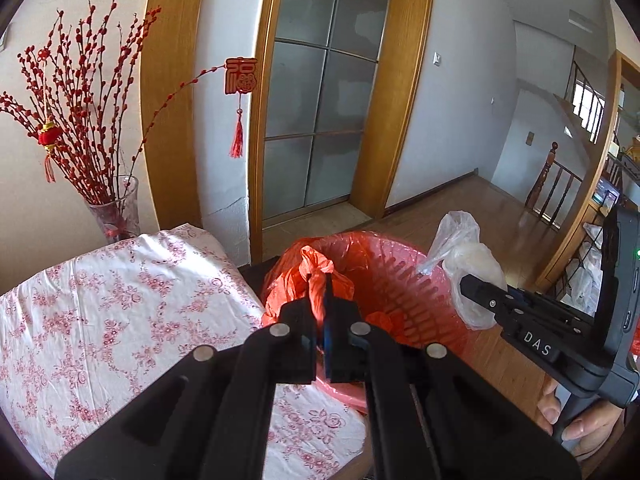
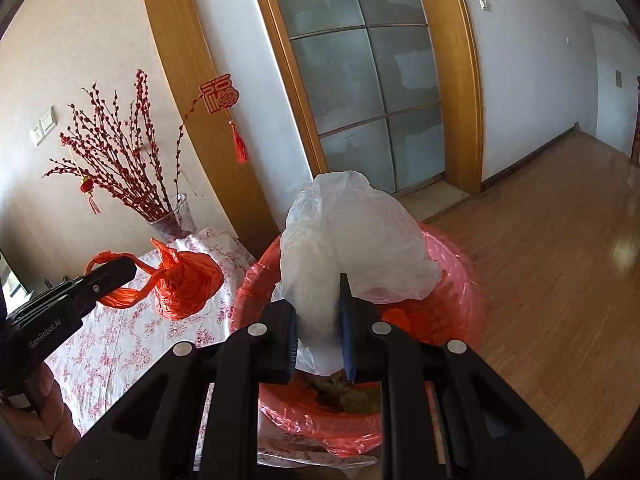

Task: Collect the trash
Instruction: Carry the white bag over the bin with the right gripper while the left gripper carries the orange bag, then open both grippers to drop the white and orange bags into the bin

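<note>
My left gripper is shut on a knotted orange-red plastic bag, which hangs in the air. In the right wrist view that bag is over the floral cloth, just left of the bin, with the left gripper pinching its handle loop. My right gripper is shut on a crumpled white plastic bag held above the red bin. The bin is a slatted basket with a red liner, and brownish scraps lie at its bottom. From the left wrist view, the right gripper and white bag are at the bin's right rim.
A table under a white cloth with pink flowers lies left of the bin. A glass vase of red branches stands at its back. Behind are a frosted glass door, wooden floor and a stair railing. A hand grips the right handle.
</note>
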`<move>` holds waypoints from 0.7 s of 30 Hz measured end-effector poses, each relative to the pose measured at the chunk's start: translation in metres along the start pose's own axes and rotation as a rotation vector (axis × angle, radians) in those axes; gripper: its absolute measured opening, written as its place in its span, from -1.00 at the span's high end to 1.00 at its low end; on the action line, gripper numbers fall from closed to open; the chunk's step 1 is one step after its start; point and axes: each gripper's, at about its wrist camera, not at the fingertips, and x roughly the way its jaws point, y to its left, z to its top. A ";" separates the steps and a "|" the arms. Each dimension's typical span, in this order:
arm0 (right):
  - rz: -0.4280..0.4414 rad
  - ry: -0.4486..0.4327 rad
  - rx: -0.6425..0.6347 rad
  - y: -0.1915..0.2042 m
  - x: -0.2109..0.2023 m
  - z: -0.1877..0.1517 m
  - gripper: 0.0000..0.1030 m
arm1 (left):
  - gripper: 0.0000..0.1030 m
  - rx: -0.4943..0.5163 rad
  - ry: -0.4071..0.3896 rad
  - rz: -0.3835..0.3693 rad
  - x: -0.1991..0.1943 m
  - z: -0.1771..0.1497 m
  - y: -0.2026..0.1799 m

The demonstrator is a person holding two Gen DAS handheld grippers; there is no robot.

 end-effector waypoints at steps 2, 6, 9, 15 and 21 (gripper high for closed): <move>-0.007 -0.006 0.005 -0.005 -0.001 0.002 0.65 | 0.93 0.005 0.007 -0.011 0.008 0.000 -0.003; -0.019 -0.023 0.008 -0.011 -0.005 0.006 0.65 | 0.93 0.004 0.026 -0.032 0.021 0.000 -0.011; -0.023 -0.035 0.013 -0.017 -0.006 0.011 0.65 | 0.93 0.003 0.036 -0.047 0.030 0.000 -0.018; -0.023 -0.035 0.033 -0.027 0.007 0.022 0.53 | 0.89 -0.024 0.072 -0.070 0.056 0.000 -0.025; -0.015 -0.010 0.059 -0.037 0.016 0.020 0.23 | 0.56 -0.041 0.123 -0.052 0.077 -0.015 -0.020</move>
